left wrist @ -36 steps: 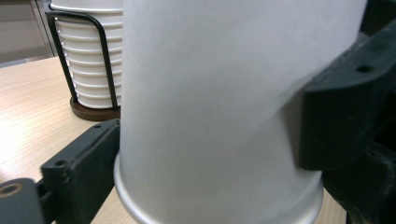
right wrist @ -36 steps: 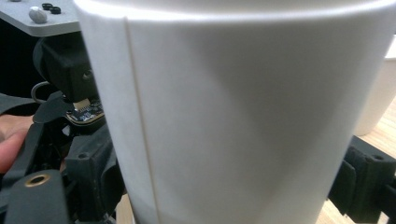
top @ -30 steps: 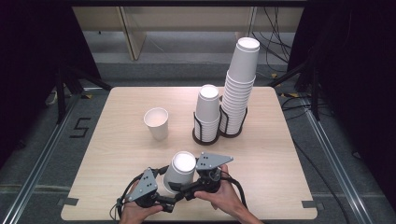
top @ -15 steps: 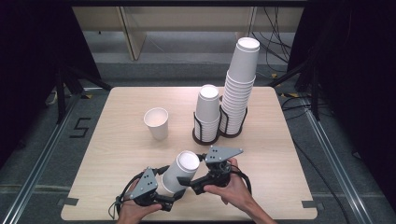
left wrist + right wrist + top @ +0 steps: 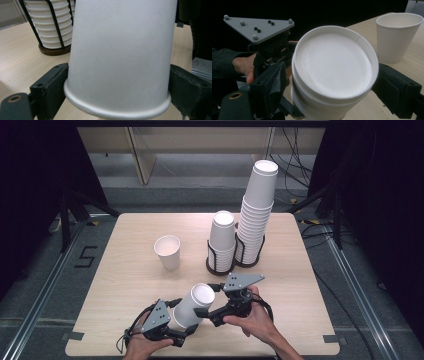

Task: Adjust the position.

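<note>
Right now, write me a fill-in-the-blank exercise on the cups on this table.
The held cups are coloured ___. In the high view the lone cup stands to the ___ of the shorter stack. The stacks stand in ___ wire holders. The taller stack is in the ___ holder.
Missing words: white; left; two; right.

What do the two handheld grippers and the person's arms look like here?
Both the left gripper and the right gripper are black, each topped by a grey three-cornered plate with small studs and trailing a black cable. Their jaws are thick, blocky and black. A dark sleeve covers one forearm.
</note>
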The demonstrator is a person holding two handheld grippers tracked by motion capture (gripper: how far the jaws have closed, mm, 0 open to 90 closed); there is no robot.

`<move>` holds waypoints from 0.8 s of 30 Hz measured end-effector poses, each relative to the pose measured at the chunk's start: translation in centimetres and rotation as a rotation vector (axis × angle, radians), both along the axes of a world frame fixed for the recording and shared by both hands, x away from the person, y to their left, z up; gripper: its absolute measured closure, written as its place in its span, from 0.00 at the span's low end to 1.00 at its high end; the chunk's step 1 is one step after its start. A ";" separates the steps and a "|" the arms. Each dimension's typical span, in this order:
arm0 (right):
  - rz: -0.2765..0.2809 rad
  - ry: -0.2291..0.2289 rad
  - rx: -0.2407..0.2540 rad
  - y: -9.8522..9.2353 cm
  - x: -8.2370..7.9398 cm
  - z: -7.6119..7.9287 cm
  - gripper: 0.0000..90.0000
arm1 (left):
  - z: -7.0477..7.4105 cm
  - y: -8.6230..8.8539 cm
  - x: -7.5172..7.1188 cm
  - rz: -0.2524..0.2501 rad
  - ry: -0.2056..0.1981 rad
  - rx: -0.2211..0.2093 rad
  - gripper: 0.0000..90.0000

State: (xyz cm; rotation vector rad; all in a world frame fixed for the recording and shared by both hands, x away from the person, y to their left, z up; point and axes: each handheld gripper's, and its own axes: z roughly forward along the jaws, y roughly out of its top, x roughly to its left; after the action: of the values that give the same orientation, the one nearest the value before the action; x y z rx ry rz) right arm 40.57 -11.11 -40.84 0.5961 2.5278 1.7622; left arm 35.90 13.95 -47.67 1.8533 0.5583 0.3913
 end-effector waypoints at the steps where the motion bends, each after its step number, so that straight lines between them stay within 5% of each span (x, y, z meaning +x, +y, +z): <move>1: 0.000 -0.014 0.004 0.0 0.1 0.0 0.17 | 0.0 0.0 0.0 0.001 -0.002 0.003 0.11; 8: 0.024 0.018 0.002 0.0 0.1 0.0 0.17 | 0.1 0.0 0.0 -0.010 -0.015 0.030 0.11; 14: 0.031 -0.004 -0.040 -0.1 0.2 0.2 0.17 | 0.2 -0.2 -0.2 -0.036 -0.028 0.080 0.11; 18: 0.068 0.036 -0.054 -0.1 0.2 0.2 0.17 | 0.2 -0.3 -0.3 -0.053 -0.034 0.105 0.11; 24: 0.075 0.037 -0.086 -0.1 0.2 0.1 0.17 | 0.2 -0.3 -0.3 -0.070 -0.046 0.145 0.11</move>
State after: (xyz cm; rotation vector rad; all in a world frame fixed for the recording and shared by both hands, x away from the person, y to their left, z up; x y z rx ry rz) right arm 40.76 -11.17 -40.73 0.5420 2.6686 1.6692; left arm 35.58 13.62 -47.42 1.9921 0.4428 0.4361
